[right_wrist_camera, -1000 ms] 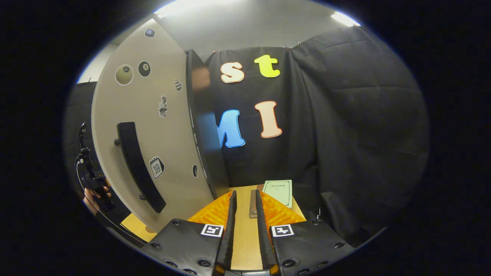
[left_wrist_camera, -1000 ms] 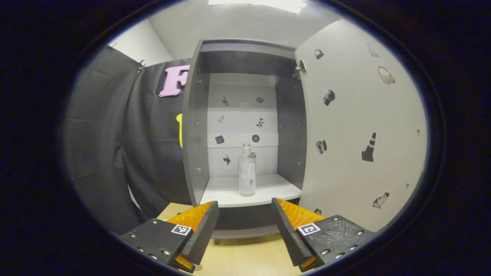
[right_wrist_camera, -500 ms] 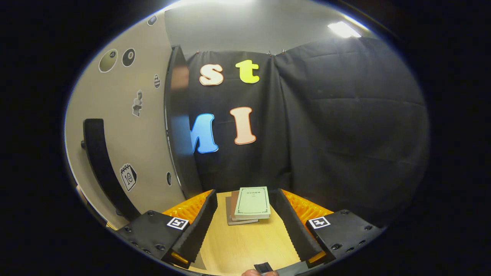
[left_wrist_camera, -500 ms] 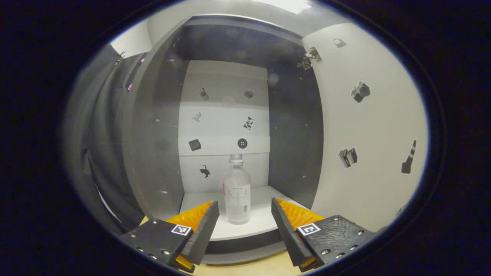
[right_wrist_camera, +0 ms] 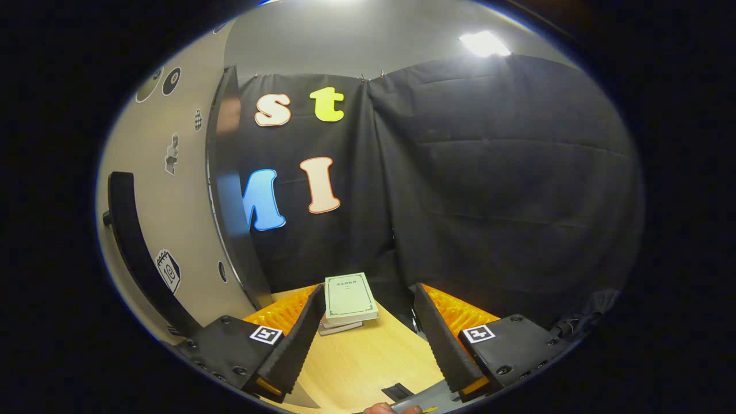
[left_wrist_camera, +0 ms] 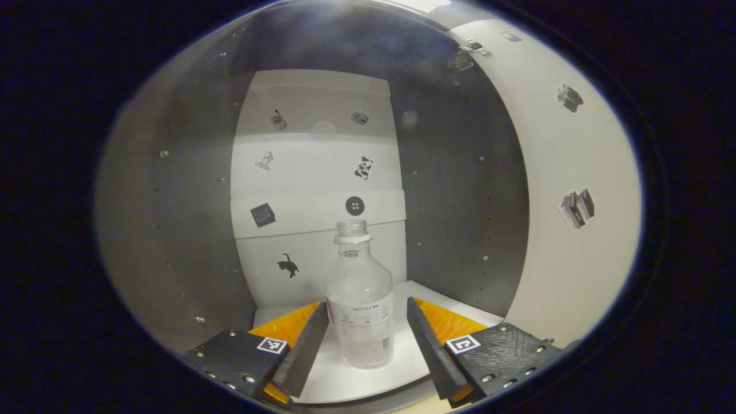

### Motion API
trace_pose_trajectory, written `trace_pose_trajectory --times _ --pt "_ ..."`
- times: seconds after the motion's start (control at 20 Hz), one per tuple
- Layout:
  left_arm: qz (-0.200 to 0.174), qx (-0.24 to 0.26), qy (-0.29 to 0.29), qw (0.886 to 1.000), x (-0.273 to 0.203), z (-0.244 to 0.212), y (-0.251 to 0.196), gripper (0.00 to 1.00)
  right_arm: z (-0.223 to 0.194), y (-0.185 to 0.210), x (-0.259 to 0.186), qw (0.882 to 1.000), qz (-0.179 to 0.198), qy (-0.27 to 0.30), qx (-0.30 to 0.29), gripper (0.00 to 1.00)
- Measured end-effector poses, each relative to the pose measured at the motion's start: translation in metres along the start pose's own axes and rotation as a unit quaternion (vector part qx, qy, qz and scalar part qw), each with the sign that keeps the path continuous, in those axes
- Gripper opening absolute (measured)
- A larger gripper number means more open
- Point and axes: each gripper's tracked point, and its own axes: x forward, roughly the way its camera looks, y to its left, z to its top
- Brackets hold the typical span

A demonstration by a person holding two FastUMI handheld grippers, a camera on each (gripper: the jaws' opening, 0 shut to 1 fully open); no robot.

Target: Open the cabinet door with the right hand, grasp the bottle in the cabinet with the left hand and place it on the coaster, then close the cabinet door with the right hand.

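Note:
A clear plastic bottle with a white label stands upright on the white shelf inside the grey cabinet. My left gripper is open inside the cabinet, a finger on each side of the bottle's lower body, with small gaps showing on both sides. The cabinet door stands swung open on the right in the left gripper view. In the right gripper view the door's outer face with its long dark handle lies at the left. My right gripper is open over the wooden table, holding nothing.
A stack of books with a pale green cover on top lies on the table near the black cloth wall. A dark flat object and a fingertip show at the bottom edge of the right gripper view. Small stickers dot the cabinet's back panel.
My left gripper has moved forward into the cabinet until its fingers flank the bottle. My right gripper went from nearly shut to open and drifted right, away from the door.

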Motion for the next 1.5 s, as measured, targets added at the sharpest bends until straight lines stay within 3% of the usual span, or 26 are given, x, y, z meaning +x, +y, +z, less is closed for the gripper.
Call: trace_pose_trajectory --times 0.4,0.6,0.7,0.9,0.95,1.0,1.05,1.2,1.3,1.35,1.4,1.45,1.5 --pt "-0.037 0.010 -0.004 0.999 0.040 -0.013 -0.004 0.86 -0.006 -0.016 -0.019 0.997 -0.068 -0.002 0.027 0.98" --pt "-0.058 0.004 -0.015 0.998 0.047 -0.012 -0.006 0.84 -0.008 -0.016 -0.019 0.996 -0.085 0.003 0.033 0.98" --pt "-0.061 -0.004 -0.021 0.998 0.048 -0.011 -0.004 0.74 -0.008 -0.015 -0.022 0.995 -0.091 0.002 0.037 0.98" --pt "-0.082 -0.006 -0.029 0.996 0.040 -0.009 -0.008 0.74 -0.010 -0.014 -0.026 0.995 -0.094 0.005 0.032 0.98" --pt "-0.087 -0.006 -0.031 0.996 0.037 -0.009 -0.010 0.71 -0.011 -0.013 -0.025 0.995 -0.092 0.006 0.030 0.92" --pt "-0.085 0.001 -0.032 0.996 0.031 -0.008 -0.008 0.72 -0.012 -0.012 -0.025 0.996 -0.088 0.009 0.029 0.98" --pt "-0.080 0.006 -0.036 0.996 0.024 -0.006 -0.006 0.71 -0.014 -0.011 -0.024 0.996 -0.082 0.011 0.028 0.93" --pt "-0.086 0.000 -0.047 0.995 -0.010 0.004 -0.012 0.72 -0.012 -0.008 -0.014 0.998 -0.061 0.012 0.026 0.93" --pt "-0.085 -0.006 -0.057 0.995 -0.040 0.014 -0.012 0.72 -0.009 -0.005 -0.006 0.999 -0.038 0.006 0.027 0.98" --pt "-0.082 -0.013 -0.063 0.995 -0.057 0.018 -0.012 0.71 -0.007 -0.001 0.000 0.999 -0.021 0.003 0.025 0.93" --pt "-0.075 -0.019 -0.068 0.995 -0.074 0.023 -0.010 0.71 -0.008 0.000 0.006 1.000 -0.005 0.006 0.016 0.98" --pt "-0.063 -0.024 -0.073 0.995 -0.093 0.028 -0.008 0.71 -0.011 -0.003 0.014 1.000 0.007 0.009 0.003 0.93" --pt "-0.047 -0.023 -0.077 0.996 -0.110 0.032 -0.005 0.71 -0.019 0.004 0.014 1.000 0.020 0.010 -0.011 0.98"
